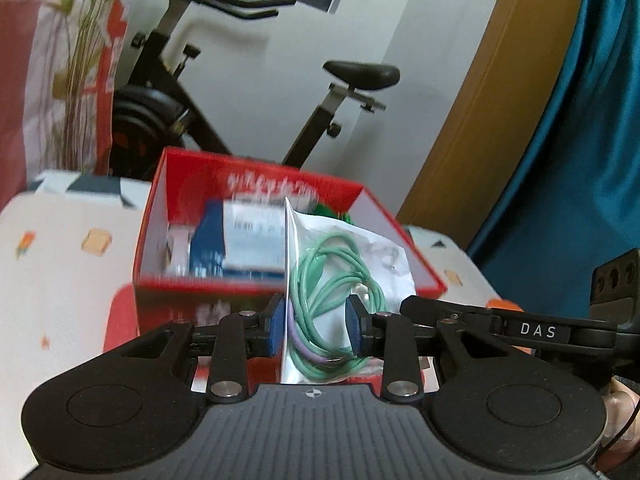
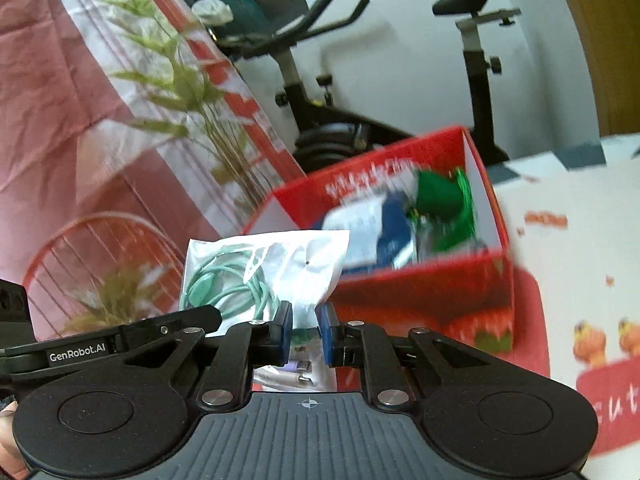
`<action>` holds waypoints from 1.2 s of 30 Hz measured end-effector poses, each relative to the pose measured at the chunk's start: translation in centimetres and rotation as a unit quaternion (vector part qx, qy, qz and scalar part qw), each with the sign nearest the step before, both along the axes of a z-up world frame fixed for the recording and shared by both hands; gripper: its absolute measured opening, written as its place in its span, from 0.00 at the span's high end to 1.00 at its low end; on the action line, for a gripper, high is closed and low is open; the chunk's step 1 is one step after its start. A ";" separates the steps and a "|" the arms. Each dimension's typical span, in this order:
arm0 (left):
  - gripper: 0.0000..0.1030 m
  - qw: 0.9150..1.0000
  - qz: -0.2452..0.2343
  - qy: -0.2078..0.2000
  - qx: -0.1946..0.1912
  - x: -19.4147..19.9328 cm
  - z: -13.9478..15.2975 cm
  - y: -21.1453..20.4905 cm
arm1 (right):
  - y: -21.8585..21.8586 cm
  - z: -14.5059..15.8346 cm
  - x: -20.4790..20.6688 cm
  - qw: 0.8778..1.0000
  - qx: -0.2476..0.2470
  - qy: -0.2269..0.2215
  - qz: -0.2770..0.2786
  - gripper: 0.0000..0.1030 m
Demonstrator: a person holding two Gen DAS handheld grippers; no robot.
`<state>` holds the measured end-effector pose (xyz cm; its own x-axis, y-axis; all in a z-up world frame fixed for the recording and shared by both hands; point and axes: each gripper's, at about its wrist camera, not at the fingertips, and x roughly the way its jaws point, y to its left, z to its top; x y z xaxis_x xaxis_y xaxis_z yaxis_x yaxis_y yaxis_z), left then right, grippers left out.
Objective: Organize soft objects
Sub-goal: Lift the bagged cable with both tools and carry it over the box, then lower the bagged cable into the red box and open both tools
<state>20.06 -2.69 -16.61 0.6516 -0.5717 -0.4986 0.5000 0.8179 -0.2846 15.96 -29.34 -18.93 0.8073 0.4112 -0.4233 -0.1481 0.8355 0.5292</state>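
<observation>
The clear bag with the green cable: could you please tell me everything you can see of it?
The clear bag is a thin, glossy, crinkled plastic pouch with a white edge, holding a coiled mint-green cable with a lilac section and small plugs. It hangs upright in the air in front of the open red box, which already holds other packets. The left hand-held gripper grips its lower part, and the right hand-held gripper pinches its bottom corner.

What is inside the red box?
In the red box lie a blue and white packet and something shiny green. Whatever sits beneath them is covered, and the blur hides details.
</observation>
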 end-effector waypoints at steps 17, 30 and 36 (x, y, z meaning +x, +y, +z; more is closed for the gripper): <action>0.66 0.999 -0.012 0.037 0.038 12.2 -2.0 -3.7 | -0.8 -1.1 11.8 0.997 -0.059 0.036 -0.036 0.87; 0.53 0.987 0.009 0.070 0.142 13.8 -4.5 -5.0 | 0.4 -4.0 15.0 0.987 -0.124 0.096 -0.028 0.87; 0.38 0.984 0.025 0.060 0.163 13.2 -3.5 -5.2 | 1.3 -3.4 14.9 0.979 -0.169 0.107 -0.025 0.84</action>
<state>33.22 -7.92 -20.12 0.6000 -0.3365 -0.7258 0.4354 0.8985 -0.0566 30.87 -28.03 -22.36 0.7006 0.1807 -0.6903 -0.0191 0.9718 0.2351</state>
